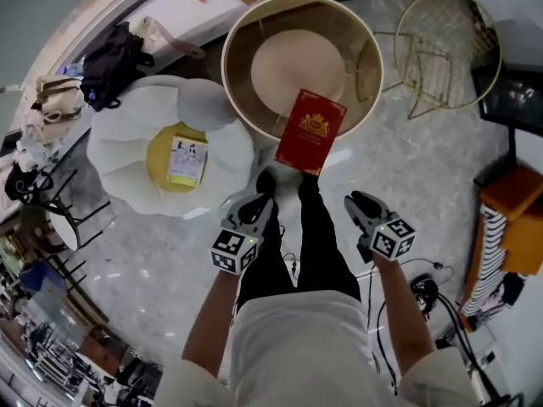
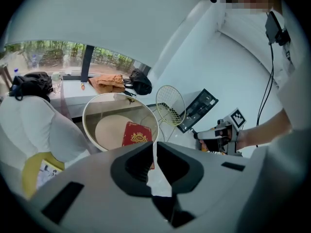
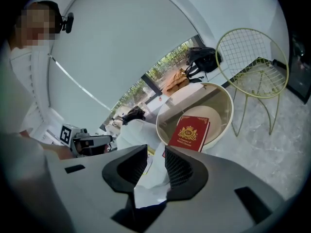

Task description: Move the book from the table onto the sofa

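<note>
— How are the claws set?
— The jaws of the left gripper (image 1: 257, 202) are brought all but together, with only a slit left and nothing clamped. Those of the right gripper (image 1: 357, 203) are parted slightly, with nothing between them.
— And the book?
— The red book (image 1: 310, 131) is laid on the round glass table (image 1: 299, 1), its near end overhanging the rim, apart from both grippers. The white petal-shaped sofa (image 1: 127, 121) beside it is occupied by a yellow cushion (image 1: 159, 155) and a small booklet (image 1: 187, 159). A wire chair (image 1: 445, 53) is set beyond.
</note>
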Available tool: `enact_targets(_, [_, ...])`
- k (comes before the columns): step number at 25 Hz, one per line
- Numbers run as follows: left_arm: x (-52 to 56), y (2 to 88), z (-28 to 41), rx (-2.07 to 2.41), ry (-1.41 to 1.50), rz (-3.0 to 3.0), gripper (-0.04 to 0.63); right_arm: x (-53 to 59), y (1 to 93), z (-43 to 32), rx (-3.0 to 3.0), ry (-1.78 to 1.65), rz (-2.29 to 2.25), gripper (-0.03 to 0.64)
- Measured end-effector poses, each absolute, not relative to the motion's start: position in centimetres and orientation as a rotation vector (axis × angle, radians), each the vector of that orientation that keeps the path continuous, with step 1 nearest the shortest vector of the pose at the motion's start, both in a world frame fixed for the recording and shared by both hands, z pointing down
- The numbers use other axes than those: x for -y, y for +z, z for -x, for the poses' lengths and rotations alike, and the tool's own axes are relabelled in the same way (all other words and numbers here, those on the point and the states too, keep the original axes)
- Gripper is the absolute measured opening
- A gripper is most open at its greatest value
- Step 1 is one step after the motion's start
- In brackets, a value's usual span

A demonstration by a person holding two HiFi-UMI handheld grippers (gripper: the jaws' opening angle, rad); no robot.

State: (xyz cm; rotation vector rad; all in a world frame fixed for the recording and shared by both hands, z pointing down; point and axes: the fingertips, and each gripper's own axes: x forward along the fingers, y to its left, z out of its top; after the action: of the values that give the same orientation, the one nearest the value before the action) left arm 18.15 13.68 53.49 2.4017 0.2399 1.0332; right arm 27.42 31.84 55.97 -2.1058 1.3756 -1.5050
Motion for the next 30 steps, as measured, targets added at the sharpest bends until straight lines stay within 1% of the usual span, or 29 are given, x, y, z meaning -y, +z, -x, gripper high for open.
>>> enact_targets(2, [-13.7, 55.4, -18.8, -0.212, 1.049, -2.387, 0.042, -31.4, 58.3, -27.7, -1.395, -1.545, 2.065, 0.135])
enact_targets(3, [-13.8, 56.4, -19.1, -0.199, 1.056, -2.381, 0.048, -31.2, 59.4, -27.8, -1.403, -1.564, 2.044, 0.139])
enact_targets(15, [-13.3, 69.0, -21.8, -0.087, 1.139, -2.301, 0.083, -29.2, 72.8, -29.0, -1.420, -1.748, 1.862, 0.199])
enact_targets(21, [-13.0, 74.9, -21.9, -0.048, 1.202, -2.240, 0.112, -28.3, 78.4, -28.8, -1.393, -1.820, 1.755, 0.262])
enact_targets(23, [-13.3, 76.5, -21.9, -0.063, 1.234, -2.222, 0.125, -28.2, 80.0, -28.6, -1.358, -1.836, 1.712, 0.297])
enact_targets(27, [-13.8, 79.2, -21.9, -0.092, 1.295, -2.173, 0.180, -28.5, 82.8, -28.5, -1.268, -1.863, 1.652, 0.349])
enact_targets(30, [-14.2, 80.4, -22.1, -0.107, 1.316, -2.134, 0.204, -28.5, 84.6, -27.8, -1.241, -1.889, 1.603, 0.368])
